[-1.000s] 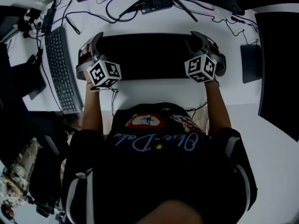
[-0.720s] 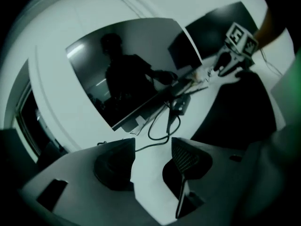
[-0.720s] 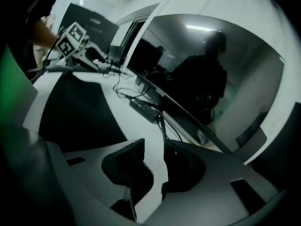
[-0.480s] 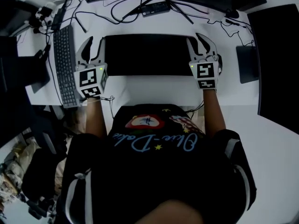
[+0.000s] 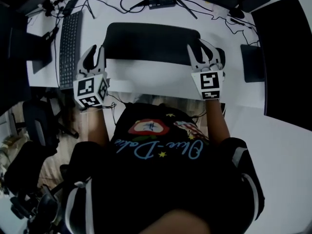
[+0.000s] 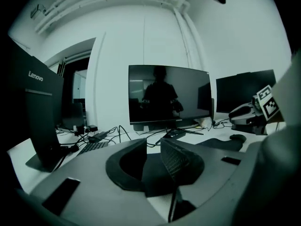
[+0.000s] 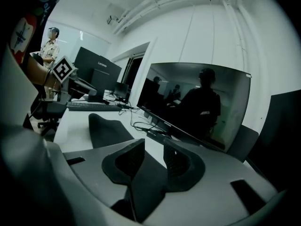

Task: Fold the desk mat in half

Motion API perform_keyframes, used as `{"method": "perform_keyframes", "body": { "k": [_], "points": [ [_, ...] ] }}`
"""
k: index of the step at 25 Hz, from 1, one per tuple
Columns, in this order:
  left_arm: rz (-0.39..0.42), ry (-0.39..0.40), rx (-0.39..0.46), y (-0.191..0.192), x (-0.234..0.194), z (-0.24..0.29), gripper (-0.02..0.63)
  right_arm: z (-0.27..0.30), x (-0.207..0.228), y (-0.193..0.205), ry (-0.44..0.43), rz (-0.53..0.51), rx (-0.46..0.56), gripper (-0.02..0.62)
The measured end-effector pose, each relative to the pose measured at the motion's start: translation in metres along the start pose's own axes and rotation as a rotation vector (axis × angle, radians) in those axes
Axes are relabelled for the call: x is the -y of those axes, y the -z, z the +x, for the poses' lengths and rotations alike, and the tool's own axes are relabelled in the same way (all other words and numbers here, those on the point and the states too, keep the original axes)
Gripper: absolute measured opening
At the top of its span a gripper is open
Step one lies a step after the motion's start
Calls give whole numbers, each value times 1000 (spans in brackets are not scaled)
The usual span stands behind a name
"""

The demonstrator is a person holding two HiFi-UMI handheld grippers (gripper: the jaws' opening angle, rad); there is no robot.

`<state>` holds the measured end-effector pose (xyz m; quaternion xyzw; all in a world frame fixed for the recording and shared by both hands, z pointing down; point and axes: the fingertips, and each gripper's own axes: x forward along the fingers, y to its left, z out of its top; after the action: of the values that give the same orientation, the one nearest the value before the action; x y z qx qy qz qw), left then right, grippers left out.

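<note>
The black desk mat (image 5: 151,43) lies across the white desk (image 5: 146,79) in front of me. My right gripper (image 5: 204,50) is at the mat's near right corner. In the right gripper view it (image 7: 154,159) is shut on a dark fold of mat, and the mat (image 7: 106,128) arches up to the left. My left gripper (image 5: 92,52) is at the near left corner. Its jaws (image 6: 154,157) are closing with dark mat between them, and a gap still shows between the pads.
A keyboard (image 5: 69,48) runs along the desk's left side. Cables and a power strip (image 5: 161,2) lie behind the mat, under a monitor (image 6: 169,95). A small black pad (image 5: 252,62) sits at the right, and a mouse (image 6: 237,138) beside the mat's right end.
The head view has swung, so the desk and mat sit higher in the picture. Both grippers have stayed at the mat's near corners and come slightly towards me.
</note>
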<state>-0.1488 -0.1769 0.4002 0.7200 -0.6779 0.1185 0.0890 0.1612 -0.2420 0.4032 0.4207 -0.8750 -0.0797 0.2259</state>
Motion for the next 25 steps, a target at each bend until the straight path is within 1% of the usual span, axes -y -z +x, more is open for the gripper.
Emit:
{"method": "perform_keyframes", "body": {
  "k": [3,5,9,11,15,18,22,25],
  "points": [
    [-28,-4,-43,21,13,-29,102,-20,-18,1,-33,-1,18,112],
    [-74,-4,-80,38,19,-46,139,-29,-31,2,-60,0,29,113],
    [-157,-7,-133,69,22,-70,149,-41,-57,4,-112,-9,33,113],
    [-176,-15,-158,77,21,-77,162,-43,-69,3,-130,-20,30,113],
    [-161,-15,-212,94,11,-74,192,-40,-90,1,-156,-60,8,114],
    [-119,2,-275,110,1,-64,204,-30,-106,2,-176,-115,-33,114],
    [-35,21,-340,122,-15,-46,212,-10,-130,6,-220,-218,-97,114],
    [-22,60,-361,127,-25,-28,212,6,-147,13,-245,-300,-154,121]
  ]
}}
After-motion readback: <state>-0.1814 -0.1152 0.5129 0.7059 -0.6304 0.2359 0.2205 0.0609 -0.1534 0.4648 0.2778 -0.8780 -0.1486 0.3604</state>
